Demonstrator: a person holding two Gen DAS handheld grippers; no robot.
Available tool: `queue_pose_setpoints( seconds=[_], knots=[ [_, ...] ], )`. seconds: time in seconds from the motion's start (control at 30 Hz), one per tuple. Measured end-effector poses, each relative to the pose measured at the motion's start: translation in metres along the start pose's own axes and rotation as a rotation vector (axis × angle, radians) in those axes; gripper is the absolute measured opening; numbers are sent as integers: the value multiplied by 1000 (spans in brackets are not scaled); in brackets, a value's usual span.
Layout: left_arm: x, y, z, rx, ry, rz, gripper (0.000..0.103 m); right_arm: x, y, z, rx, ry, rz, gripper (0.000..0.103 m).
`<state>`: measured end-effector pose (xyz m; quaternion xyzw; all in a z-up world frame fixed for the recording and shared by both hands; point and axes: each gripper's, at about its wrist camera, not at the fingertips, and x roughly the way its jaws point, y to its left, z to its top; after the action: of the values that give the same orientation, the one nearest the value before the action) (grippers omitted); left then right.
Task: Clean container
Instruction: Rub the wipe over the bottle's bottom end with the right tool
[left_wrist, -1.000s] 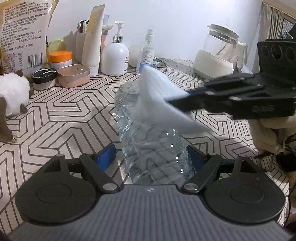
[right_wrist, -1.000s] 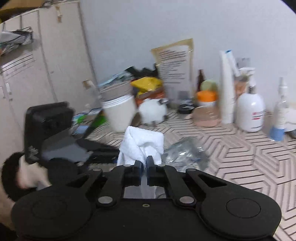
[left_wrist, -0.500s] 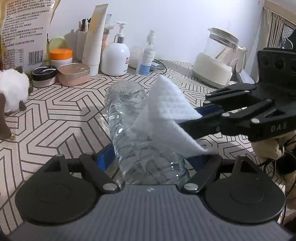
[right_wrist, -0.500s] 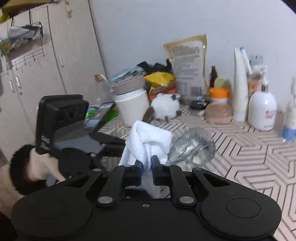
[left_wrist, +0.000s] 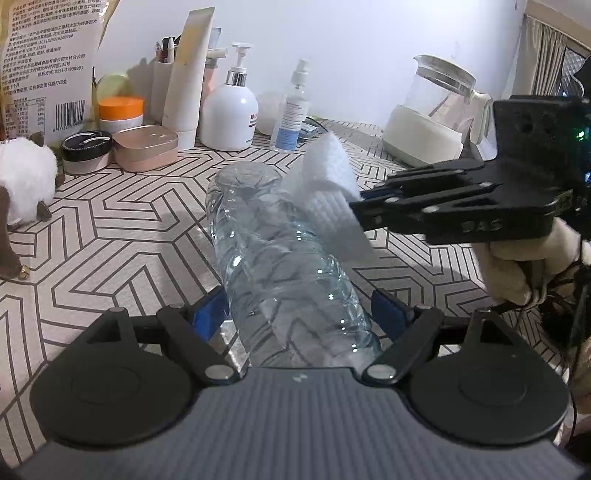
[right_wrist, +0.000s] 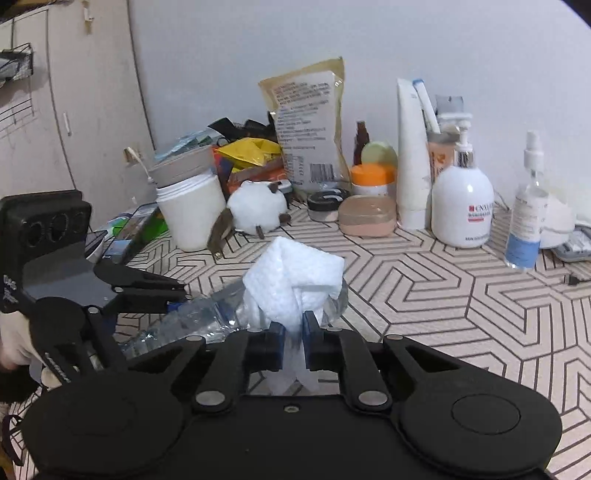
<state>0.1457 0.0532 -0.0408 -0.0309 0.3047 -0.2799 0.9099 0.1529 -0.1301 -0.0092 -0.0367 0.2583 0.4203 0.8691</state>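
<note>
A clear plastic bottle (left_wrist: 280, 258) lies lengthwise in my left gripper (left_wrist: 299, 314), which is shut on its near end and holds it above the patterned table. My right gripper (right_wrist: 293, 332) is shut on a folded white cloth (right_wrist: 295, 280). In the left wrist view the right gripper (left_wrist: 364, 210) comes in from the right and presses the cloth (left_wrist: 328, 192) against the far upper side of the bottle. In the right wrist view the bottle (right_wrist: 192, 321) lies just behind the cloth, with the left gripper (right_wrist: 173, 295) at its left end.
Along the back wall stand a white pump bottle (left_wrist: 229, 114), a spray bottle (left_wrist: 293, 110), a tube, jars and a pink tin (left_wrist: 146, 147). A glass kettle (left_wrist: 432, 114) is back right. A white plush toy (right_wrist: 258, 206) and a white tub (right_wrist: 190, 210) are left.
The right gripper has slid the cloth along the bottle toward its far end. The left gripper has kept hold of the bottle and tilted it slightly.
</note>
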Motion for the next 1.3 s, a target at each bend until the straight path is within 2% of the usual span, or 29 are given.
queue_pose_setpoints(
  seconds=[0.07, 0.17, 0.2, 0.23, 0.4, 0.43, 0.5, 0.7, 0.73, 0.77, 0.83, 0.97, 1.03, 1.13, 1.2, 1.3],
  knots=[
    [1, -3, 0, 2, 1, 1, 83, -7, 4, 1, 2, -15, 44, 15],
    [2, -8, 0, -3, -1, -3, 83, -10, 14, 1, 2, -9, 153, 16],
    [3, -10, 0, -1, -1, -1, 83, -10, 18, 1, -9, -5, 173, 21],
    [4, -13, 1, 0, 0, 0, 83, -12, 23, 0, -25, -7, 179, 24],
    [2, -12, 1, 0, 1, 0, 83, -14, 27, -1, -48, 7, 224, 23],
    [3, -14, 2, 3, 1, 2, 83, -14, 26, -1, -52, 3, 219, 21],
    [4, -18, 2, 8, 3, 6, 84, -13, 22, 0, -40, 1, 195, 10],
    [9, -30, 3, 21, 6, 20, 83, -11, 2, -1, 40, -14, 159, 11],
    [5, -17, 1, 21, 5, 16, 83, -10, -1, -1, 42, -17, 144, 13],
    [5, -17, 1, 26, 6, 20, 83, -10, -3, -1, 46, -19, 132, 17],
    [6, -17, 2, 28, 7, 23, 83, -8, -8, -1, 82, -21, 146, 18],
    [1, -9, 1, 24, 5, 20, 83, -6, -8, 0, 45, -26, 41, 18],
    [1, -7, 0, 23, 5, 18, 83, -5, -14, -1, 76, -31, 15, 17],
    [0, -6, 0, 26, 5, 18, 83, -1, -12, 0, 46, -75, -112, 19],
    [0, -6, 0, 28, 4, 19, 84, 6, -2, -1, -5, -76, -139, 11],
    [2, -7, 1, 34, 6, 25, 85, 6, 9, -1, -39, -85, -139, 11]
  ],
)
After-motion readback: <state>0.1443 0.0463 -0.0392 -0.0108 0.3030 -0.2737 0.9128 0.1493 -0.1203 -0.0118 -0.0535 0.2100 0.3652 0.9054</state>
